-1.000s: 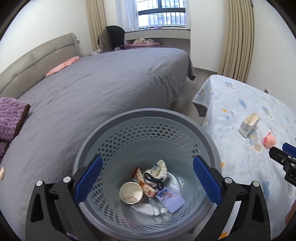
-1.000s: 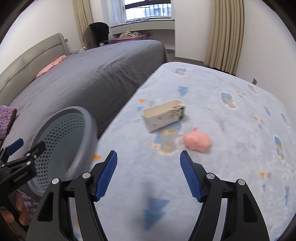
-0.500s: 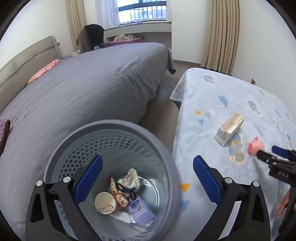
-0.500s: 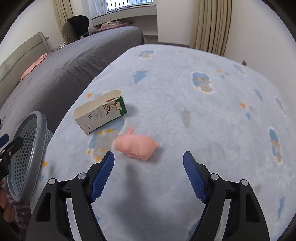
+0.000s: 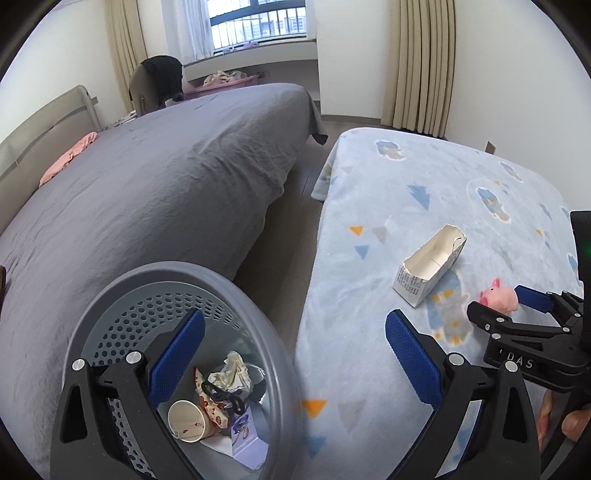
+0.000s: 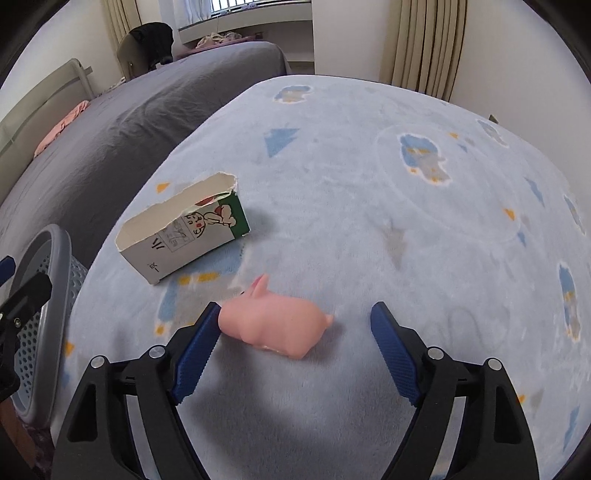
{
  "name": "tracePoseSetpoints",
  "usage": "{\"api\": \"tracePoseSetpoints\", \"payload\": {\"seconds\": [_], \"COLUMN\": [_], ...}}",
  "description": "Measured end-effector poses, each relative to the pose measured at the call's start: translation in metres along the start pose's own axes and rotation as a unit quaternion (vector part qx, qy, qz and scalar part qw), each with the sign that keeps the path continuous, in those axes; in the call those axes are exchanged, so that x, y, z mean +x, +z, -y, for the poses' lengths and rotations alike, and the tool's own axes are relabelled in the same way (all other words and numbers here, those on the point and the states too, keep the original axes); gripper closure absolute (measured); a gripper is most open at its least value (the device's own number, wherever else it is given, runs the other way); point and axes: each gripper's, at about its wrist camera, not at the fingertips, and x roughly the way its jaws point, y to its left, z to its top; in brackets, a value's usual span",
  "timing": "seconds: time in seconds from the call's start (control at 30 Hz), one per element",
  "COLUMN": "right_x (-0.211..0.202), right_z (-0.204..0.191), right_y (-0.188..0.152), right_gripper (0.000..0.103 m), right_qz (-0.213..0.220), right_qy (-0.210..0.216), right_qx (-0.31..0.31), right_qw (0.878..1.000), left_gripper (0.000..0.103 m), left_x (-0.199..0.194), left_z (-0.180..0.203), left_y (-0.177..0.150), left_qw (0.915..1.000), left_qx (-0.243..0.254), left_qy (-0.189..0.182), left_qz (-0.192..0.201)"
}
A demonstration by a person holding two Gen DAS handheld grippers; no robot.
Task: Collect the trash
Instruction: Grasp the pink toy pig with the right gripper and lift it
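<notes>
One pig toy between wide, just-opened right gripper jaws; risk: binning a toy instead of the torn carton.

Soft daylight from the window lights both views sharply, with fisheye bending and dark corners

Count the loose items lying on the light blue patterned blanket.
2: a torn white cardboard carton lying on its side, and a small pink rubber pig beside it, nearer the camera. Blanket areas outside both views may hide more.
</notes>
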Motion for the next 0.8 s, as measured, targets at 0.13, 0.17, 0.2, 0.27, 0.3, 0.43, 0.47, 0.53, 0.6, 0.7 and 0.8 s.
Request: {"api": "tracePoseSetpoints", "payload": {"seconds": [0.13,0.17,0.2,0.27,0.3,0.43,0.47,0.53,0.6,0.7,0.8], "right_x": [0.000,0.000,-0.001,-0.002,-0.004,-0.012,-0.015,-0.023,-0.030,-0.036,-0.041], "right_z": [-0.001,-0.002,-0.002,-0.002,-0.002,0.002,0.003,0.008,0.015,0.026,0.038], "right_y": [-0.001,-0.001,-0.001,0.000,0.000,0.004,0.006,0.009,0.013,0.016,0.020], "right_gripper": [0.025,0.025,0.028,0.040,0.048,0.050,0.050,0.050,0.050,0.050,0.050], "right_qz": [0.007,0.007,0.007,0.010,0.010,0.014,0.016,0.024,0.031,0.039,0.042], "right_qy": [-0.004,-0.004,-0.003,-0.002,0.008,0.026,0.029,0.033,0.035,0.035,0.050], "right_qx": [-0.004,-0.005,-0.006,-0.008,-0.010,-0.004,0.000,0.009,0.019,0.037,0.056], "right_qw": [1.000,1.000,1.000,1.000,1.000,1.000,0.999,0.999,0.999,0.998,0.996], "left_gripper": [0.007,0.007,0.007,0.007,0.007,0.007,0.007,0.007,0.007,0.007,0.007], "left_x": [0.004,0.004,0.004,0.005,0.006,0.011,0.012,0.015,0.018,0.029,0.040], "left_z": [0.006,0.008,0.010,0.013,0.016,0.026,0.029,0.036,0.044,0.057,0.068], "left_y": [0.002,0.003,0.003,0.005,0.005,0.006,0.007,0.008,0.009,0.013,0.016], "left_qw": [1.0000,1.0000,1.0000,1.0000,1.0000,0.9998,0.9996,0.9994,0.9990,0.9979,0.9974], "left_qx": [-0.001,-0.002,-0.002,-0.001,-0.001,0.000,0.001,0.004,0.009,0.017,0.026], "left_qy": [-0.002,-0.003,-0.003,-0.006,-0.006,-0.016,-0.020,-0.027,-0.034,-0.048,-0.047], "left_qz": [-0.005,-0.005,-0.005,-0.006,-0.006,-0.015,-0.018,-0.023,-0.028,-0.039,-0.048]}}
